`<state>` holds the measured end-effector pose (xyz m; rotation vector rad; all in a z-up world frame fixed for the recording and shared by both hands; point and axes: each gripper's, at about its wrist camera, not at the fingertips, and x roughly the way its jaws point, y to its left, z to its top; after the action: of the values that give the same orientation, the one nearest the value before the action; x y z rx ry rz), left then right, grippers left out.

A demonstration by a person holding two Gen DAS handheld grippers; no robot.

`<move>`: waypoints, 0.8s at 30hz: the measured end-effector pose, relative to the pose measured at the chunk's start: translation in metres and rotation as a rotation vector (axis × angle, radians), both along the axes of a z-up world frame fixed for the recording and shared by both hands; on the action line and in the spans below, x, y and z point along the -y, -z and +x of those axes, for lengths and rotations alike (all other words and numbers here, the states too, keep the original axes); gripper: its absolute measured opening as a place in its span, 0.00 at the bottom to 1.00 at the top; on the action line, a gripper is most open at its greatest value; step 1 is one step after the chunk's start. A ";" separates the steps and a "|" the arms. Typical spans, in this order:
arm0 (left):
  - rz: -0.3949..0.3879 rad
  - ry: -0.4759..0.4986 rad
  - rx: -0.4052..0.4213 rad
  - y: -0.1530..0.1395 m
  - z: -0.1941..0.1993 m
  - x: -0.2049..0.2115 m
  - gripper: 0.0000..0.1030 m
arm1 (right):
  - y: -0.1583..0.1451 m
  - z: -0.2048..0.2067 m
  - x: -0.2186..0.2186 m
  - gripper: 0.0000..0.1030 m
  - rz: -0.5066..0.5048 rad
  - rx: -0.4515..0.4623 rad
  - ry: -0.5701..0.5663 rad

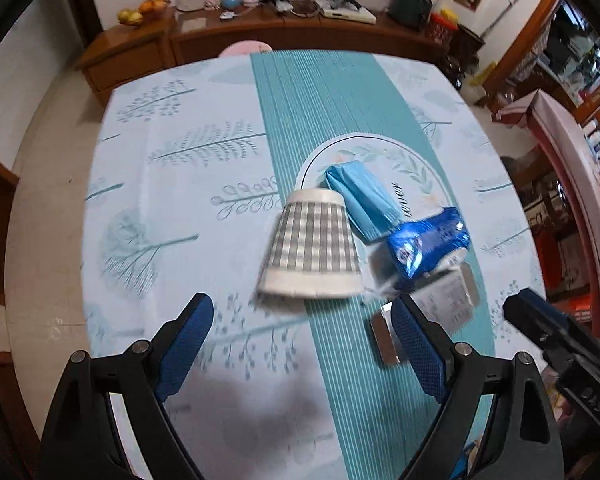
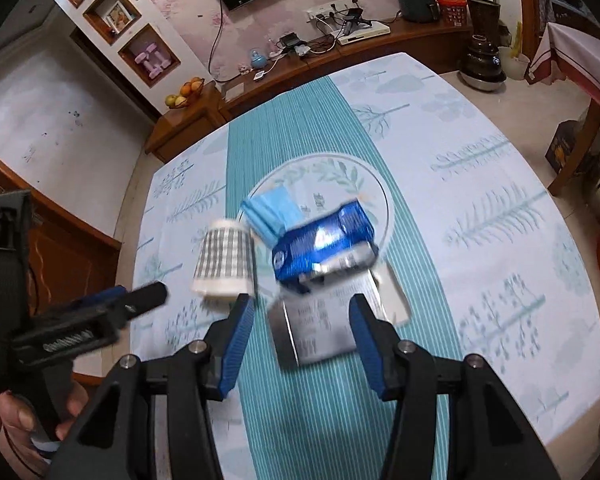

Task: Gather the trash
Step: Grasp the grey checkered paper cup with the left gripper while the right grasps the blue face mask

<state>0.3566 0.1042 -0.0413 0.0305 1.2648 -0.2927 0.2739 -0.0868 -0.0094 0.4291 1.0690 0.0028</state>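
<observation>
Trash lies clustered near the middle of the surface, on a pale cloth with a striped teal band. A paper cup with a grey check pattern lies on its side, wide mouth toward the cameras. Just beside it lies a folded light-blue packet, and touching that a shiny dark-blue wrapper, crumpled. A silvery printed sheet lies flat, nearest the cameras, its far edge under the wrapper.

The left tool hangs above the surface near the cup's mouth, its jaws spread wide with nothing between them. The right tool hangs over the silvery sheet, jaws parted and gripping nothing. A hand holds the left tool's handle. Behind stands a wooden sideboard with a fruit bowl.
</observation>
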 end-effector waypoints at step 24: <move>-0.173 0.110 -0.240 0.088 0.070 0.015 0.62 | 0.068 0.152 -0.048 0.49 -0.113 -0.134 -0.222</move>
<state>0.4268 0.0890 -0.1298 -0.0852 1.4742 -0.5120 0.4257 -0.0391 -0.0771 0.2091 1.2387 0.1115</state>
